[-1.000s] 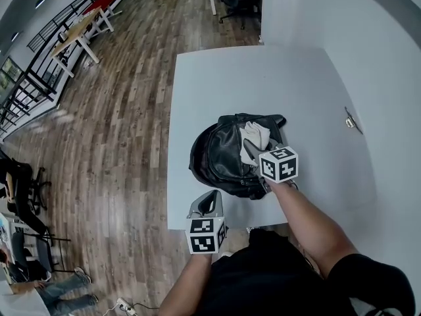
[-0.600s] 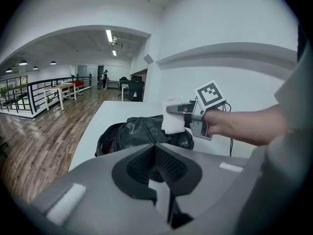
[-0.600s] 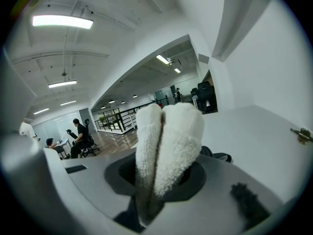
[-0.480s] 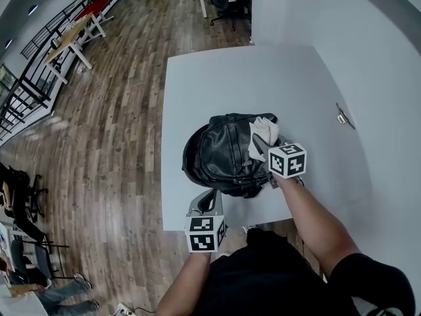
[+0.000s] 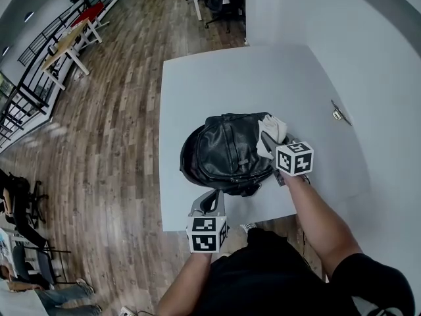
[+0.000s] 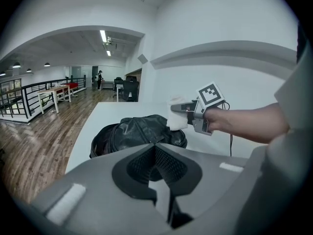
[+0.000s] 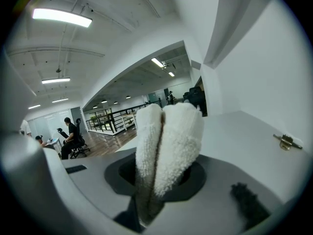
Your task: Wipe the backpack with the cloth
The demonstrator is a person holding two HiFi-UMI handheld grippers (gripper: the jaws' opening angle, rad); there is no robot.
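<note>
1. Nearest us, our left gripper (image 5: pixel 209 203) hovers just off the near edge of the backpack (image 5: pixel 227 151), jaws pressed together on nothing. We judge this the weak point: with nothing bracing the soft black bag, a firm stroke could shove it along the table (image 5: pixel 197 78).
2. Our right forearm lies along the backpack's right side, marker cube up, with the right gripper (image 5: pixel 266 139) angled toward the bag's far right corner.
3. Its jaws pinch the white cloth (image 5: pixel 272 126), a thick folded wad standing out beyond the tips. We cannot tell whether it touches the leather.
4. A second risk: the cloth sits at the bag's edge. A stroke from here could slip onto the table, or drag the jaw tips over the leather if we press low.
5. Beyond the backpack the table runs on. A small metal fitting (image 5: pixel 337 114) lies well off to the bag's right.
</note>
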